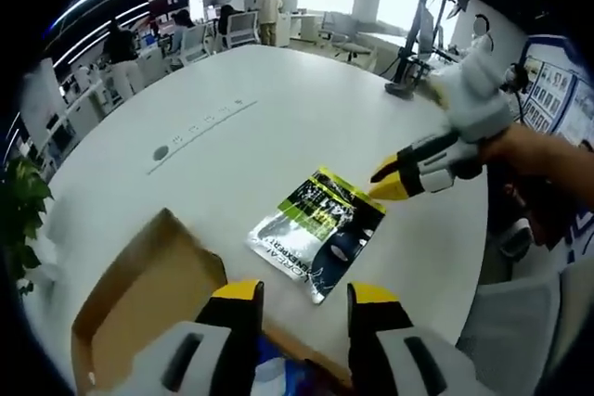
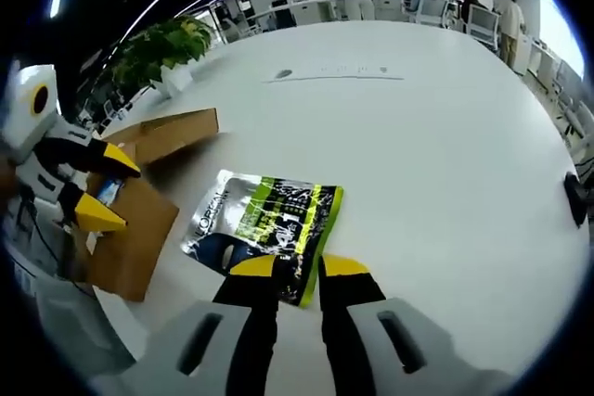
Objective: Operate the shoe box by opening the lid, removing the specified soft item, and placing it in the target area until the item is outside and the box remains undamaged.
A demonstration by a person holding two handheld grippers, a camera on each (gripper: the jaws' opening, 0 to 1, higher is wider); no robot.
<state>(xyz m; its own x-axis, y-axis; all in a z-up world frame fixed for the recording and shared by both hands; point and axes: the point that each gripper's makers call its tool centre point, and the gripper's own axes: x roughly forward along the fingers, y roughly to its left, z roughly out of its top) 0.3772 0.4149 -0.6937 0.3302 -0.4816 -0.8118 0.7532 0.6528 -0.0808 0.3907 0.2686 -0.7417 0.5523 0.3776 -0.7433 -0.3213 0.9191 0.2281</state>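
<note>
Here, a silver and green pouch [image 1: 320, 232] lies flat on the white table [image 1: 278, 118], outside the open cardboard box [image 1: 148, 299]. The right gripper [image 2: 297, 266] rests just over the pouch's near edge, jaws slightly parted and gripping nothing. The left gripper [image 1: 304, 292] hovers above the box, jaws spread, also unloaded.
</note>
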